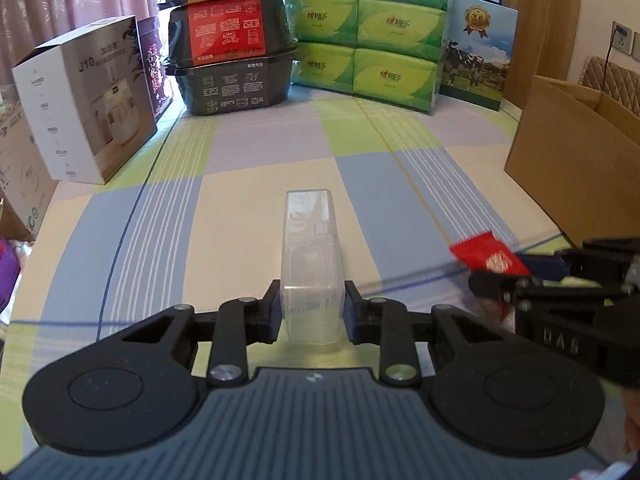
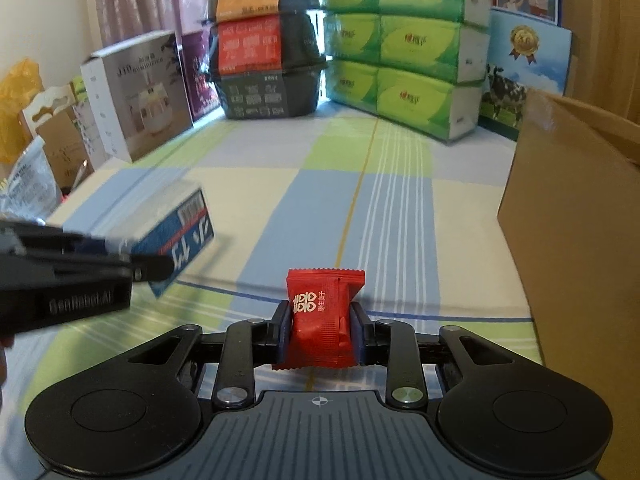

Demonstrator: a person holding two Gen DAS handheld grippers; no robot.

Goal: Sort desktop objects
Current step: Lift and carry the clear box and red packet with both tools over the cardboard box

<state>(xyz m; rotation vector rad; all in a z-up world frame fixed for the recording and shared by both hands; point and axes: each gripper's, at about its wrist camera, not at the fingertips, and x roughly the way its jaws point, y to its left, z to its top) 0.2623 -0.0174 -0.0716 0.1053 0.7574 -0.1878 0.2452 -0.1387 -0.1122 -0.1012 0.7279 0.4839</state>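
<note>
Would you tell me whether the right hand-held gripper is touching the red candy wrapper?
Touching. The right wrist view shows the right hand-held gripper with both pads pressed against the sides of the red candy wrapper.

A checked cloth point(image 1: 260, 152) in blue, green and cream is covering the tabletop. Far ahead of the tool, green tissue packs point(image 1: 368, 32) are standing stacked beside piled dark food bowls point(image 1: 232, 44). A white appliance box point(image 1: 84, 100) is sitting ahead to the left, and a cow-printed carton point(image 1: 476, 56) is leaning ahead to the right.
</note>
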